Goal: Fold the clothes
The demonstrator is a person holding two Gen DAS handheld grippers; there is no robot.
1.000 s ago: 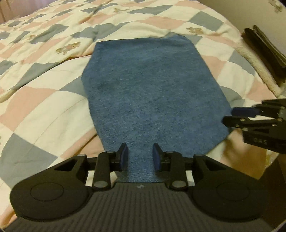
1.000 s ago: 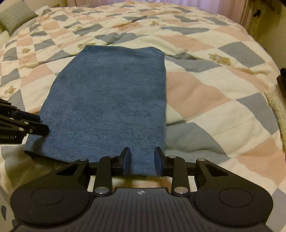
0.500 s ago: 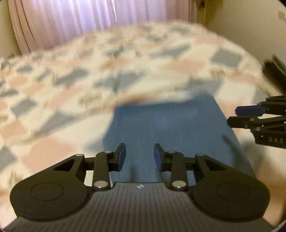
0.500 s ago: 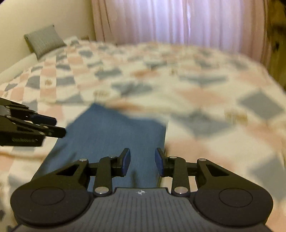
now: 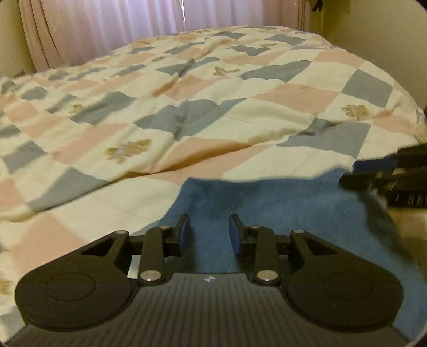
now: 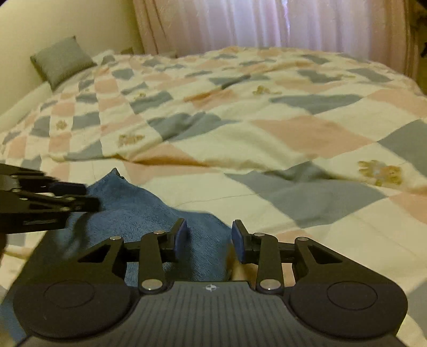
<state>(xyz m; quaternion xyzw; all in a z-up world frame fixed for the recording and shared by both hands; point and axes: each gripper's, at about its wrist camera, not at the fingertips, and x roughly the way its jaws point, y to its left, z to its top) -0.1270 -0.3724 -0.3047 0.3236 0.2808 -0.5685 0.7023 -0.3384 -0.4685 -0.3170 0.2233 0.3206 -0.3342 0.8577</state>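
**Dim warm light, soft fisheye frames**

Daylight filters through the pale curtains (image 6: 280, 24) at the back, glowing lilac-white and slightly blown out. The quilt (image 5: 240, 112) looks yellowish and grainy, shadows pooling in its folds. Both views bend and darken at the corners. The neighbouring gripper (image 5: 389, 178) at the frame edge is smeared by motion blur
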